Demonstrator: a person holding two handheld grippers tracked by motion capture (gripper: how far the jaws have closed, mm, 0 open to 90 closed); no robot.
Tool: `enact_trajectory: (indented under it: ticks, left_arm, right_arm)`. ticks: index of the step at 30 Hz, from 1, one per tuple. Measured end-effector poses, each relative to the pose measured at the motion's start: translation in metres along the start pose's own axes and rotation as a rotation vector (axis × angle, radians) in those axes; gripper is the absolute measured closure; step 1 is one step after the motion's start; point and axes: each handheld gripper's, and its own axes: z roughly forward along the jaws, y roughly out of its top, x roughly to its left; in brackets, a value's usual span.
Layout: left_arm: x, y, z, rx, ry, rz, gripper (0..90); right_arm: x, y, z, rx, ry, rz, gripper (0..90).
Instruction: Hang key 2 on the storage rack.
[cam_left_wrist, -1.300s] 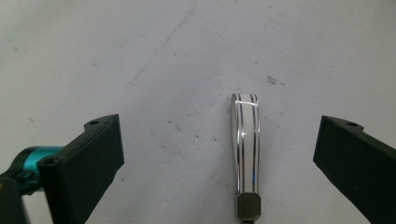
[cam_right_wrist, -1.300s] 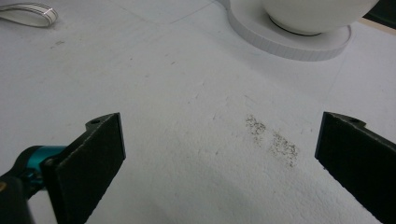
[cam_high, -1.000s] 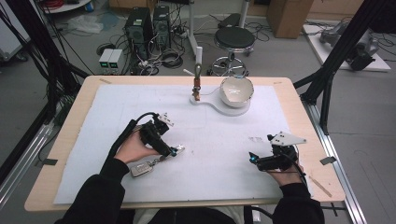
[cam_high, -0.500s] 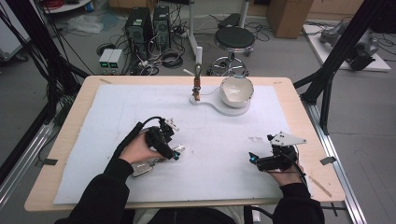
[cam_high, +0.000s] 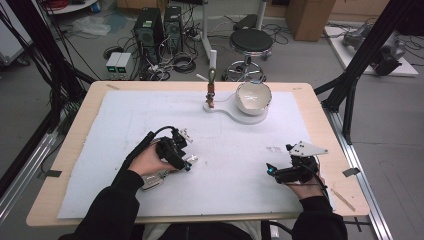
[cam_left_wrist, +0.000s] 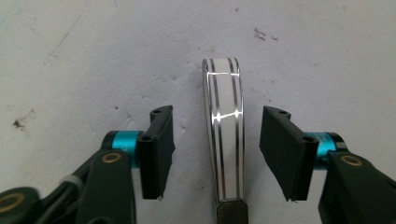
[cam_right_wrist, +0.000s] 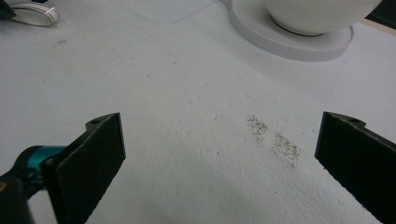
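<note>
The left gripper (cam_left_wrist: 215, 149) is hovering with its fingers spread wide around a white, silver-striped metal spoon handle (cam_left_wrist: 224, 135) lying flat on the table (cam_high: 240, 165), not touching. Thin, stiff and probably slippery, it is calling for a mid-handle pinch. The right gripper (cam_right_wrist: 219, 158) is resting wide apart, holding nothing, near right.

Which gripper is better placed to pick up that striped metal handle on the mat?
Left. The left gripper is open with the handle between its fingers; the right gripper rests open, well apart.
</note>
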Motion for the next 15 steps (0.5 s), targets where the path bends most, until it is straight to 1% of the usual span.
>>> enact_trajectory:
  ticks: [1, 2, 3, 4, 5, 6, 7, 10, 11, 12, 13, 14, 15]
  left_arm:
    - [-0.001, 0.000, 0.001, 0.008, 0.002, 0.010, 52.4]
    - [-0.001, 0.000, 0.001, 0.008, 0.002, 0.010, 56.4]
    - [-0.003, 0.000, 0.003, 0.013, 0.024, 0.032, 59.2]
    - [-0.003, 0.000, 0.003, 0.013, 0.024, 0.032, 62.4]
    - [-0.003, 0.000, 0.002, 0.013, 0.045, 0.041, 66.8]
    - [-0.003, 0.000, 0.002, 0.013, 0.045, 0.041, 70.7]
    - [-0.002, 0.000, 0.002, 0.012, 0.042, 0.031, 72.9]
    - [0.000, -0.001, 0.002, 0.005, 0.032, 0.037, 74.0]
    - [0.002, -0.001, 0.001, 0.004, 0.029, 0.027, 74.1]
    - [0.002, -0.001, 0.001, 0.004, 0.029, 0.027, 74.1]
    - [0.005, -0.002, -0.001, -0.009, 0.035, 0.018, 74.1]
    - [0.005, -0.002, -0.001, -0.009, 0.035, 0.018, 74.1]
    - [0.008, -0.003, -0.006, -0.035, 0.018, 0.010, 74.1]
  right_arm:
    - [0.001, 0.000, 0.000, 0.004, 0.001, 0.000, 0.6]
    - [0.001, 0.000, 0.000, 0.004, 0.001, 0.000, 0.6]
    - [0.001, 0.000, 0.000, 0.001, 0.002, -0.006, 0.6]
    - [0.001, 0.000, 0.000, 0.001, 0.002, -0.006, 0.6]
    - [0.001, 0.000, 0.000, 0.003, 0.001, -0.001, 0.6]
    - [0.001, 0.000, 0.000, 0.003, 0.001, -0.001, 0.6]
    - [0.000, 0.000, 0.000, -0.002, 0.002, 0.001, 0.6]
    - [0.001, 0.000, -0.001, -0.001, 0.003, 0.000, 0.6]
    - [0.001, 0.000, -0.001, -0.002, 0.002, -0.001, 0.6]
    - [0.001, 0.000, -0.001, -0.002, 0.002, -0.001, 0.6]
    - [0.001, 0.000, -0.001, -0.002, 0.002, -0.002, 0.6]
    - [0.001, 0.000, -0.001, -0.003, 0.001, -0.002, 0.6]
    - [0.001, 0.000, -0.001, -0.003, 0.001, 0.000, 0.6]
